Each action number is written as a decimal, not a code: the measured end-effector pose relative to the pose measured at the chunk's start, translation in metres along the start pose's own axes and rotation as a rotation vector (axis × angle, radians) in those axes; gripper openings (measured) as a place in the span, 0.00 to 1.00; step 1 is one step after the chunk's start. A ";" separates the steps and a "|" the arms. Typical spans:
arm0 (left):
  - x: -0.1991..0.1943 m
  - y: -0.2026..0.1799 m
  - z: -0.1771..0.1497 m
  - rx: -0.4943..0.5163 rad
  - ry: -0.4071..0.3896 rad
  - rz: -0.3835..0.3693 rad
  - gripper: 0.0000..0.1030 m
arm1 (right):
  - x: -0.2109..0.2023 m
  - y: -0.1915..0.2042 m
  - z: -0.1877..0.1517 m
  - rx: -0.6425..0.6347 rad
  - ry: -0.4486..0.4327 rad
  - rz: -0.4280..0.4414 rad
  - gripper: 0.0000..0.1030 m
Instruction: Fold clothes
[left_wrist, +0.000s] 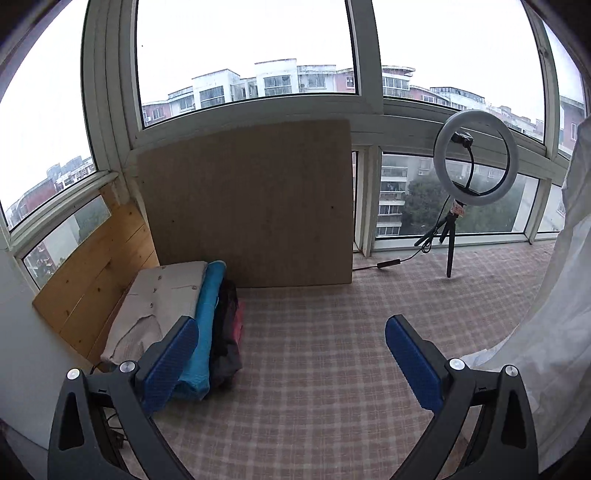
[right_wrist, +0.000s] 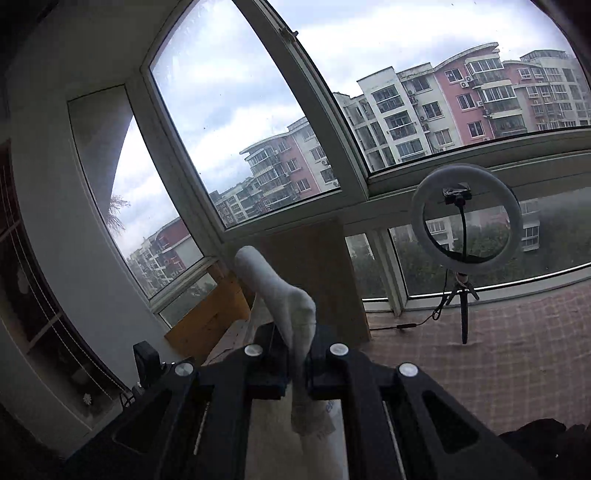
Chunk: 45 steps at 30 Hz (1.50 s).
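Pinching a white garment (right_wrist: 291, 314) between jaws pressed tight, the right gripper (right_wrist: 295, 369), raised above the checked cloth surface (right_wrist: 517, 350), a rounded fold of the fabric rising past the fingers and the rest trailing down beneath the black frame. Spread wide and holding nothing, the left gripper (left_wrist: 291, 354), blue ribbed pads (left_wrist: 413, 365) angled apart over the same pink-and-beige checked cloth surface (left_wrist: 314, 369). Hanging along the right edge of the left wrist view, a long drape of the white garment (left_wrist: 554, 295), lower edge close to the right-hand pad. Lying just beyond the left-hand pad, a stack of folded clothes (left_wrist: 192, 314): a beige buttoned piece (left_wrist: 162, 295) farthest left, a turquoise piece (left_wrist: 207, 325) beside it, then dark (left_wrist: 225, 332) and reddish items (left_wrist: 240, 321), all touching. Standing upright behind the stack, a tan board (left_wrist: 247, 206) leaning on the window frame, with a pine panel (left_wrist: 96, 280) propped to its left. Set well apart to the right near the glass, a ring light (left_wrist: 474, 157) on a small black tripod, cable running along the surface. Beyond the panes, apartment blocks (right_wrist: 461, 99) under an overcast sky.
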<state>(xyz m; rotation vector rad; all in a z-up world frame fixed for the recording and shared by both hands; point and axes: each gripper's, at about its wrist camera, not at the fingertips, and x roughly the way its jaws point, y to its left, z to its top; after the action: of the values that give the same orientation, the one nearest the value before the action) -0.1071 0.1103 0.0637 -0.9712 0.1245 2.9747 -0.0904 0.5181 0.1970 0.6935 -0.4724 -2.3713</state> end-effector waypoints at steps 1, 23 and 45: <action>0.004 -0.010 -0.003 0.023 0.012 -0.019 0.99 | 0.004 -0.032 -0.023 0.064 0.031 -0.049 0.06; 0.069 -0.220 -0.067 0.477 0.239 -0.401 0.99 | -0.032 -0.240 -0.213 0.426 0.407 -0.611 0.49; 0.085 -0.154 -0.033 0.252 0.226 -0.273 0.99 | -0.140 -0.053 0.154 -0.094 -0.406 -0.477 0.03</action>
<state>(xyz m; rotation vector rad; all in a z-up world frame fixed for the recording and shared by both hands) -0.1507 0.2600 -0.0241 -1.1774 0.3300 2.5239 -0.1100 0.6722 0.3445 0.2961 -0.3887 -2.9844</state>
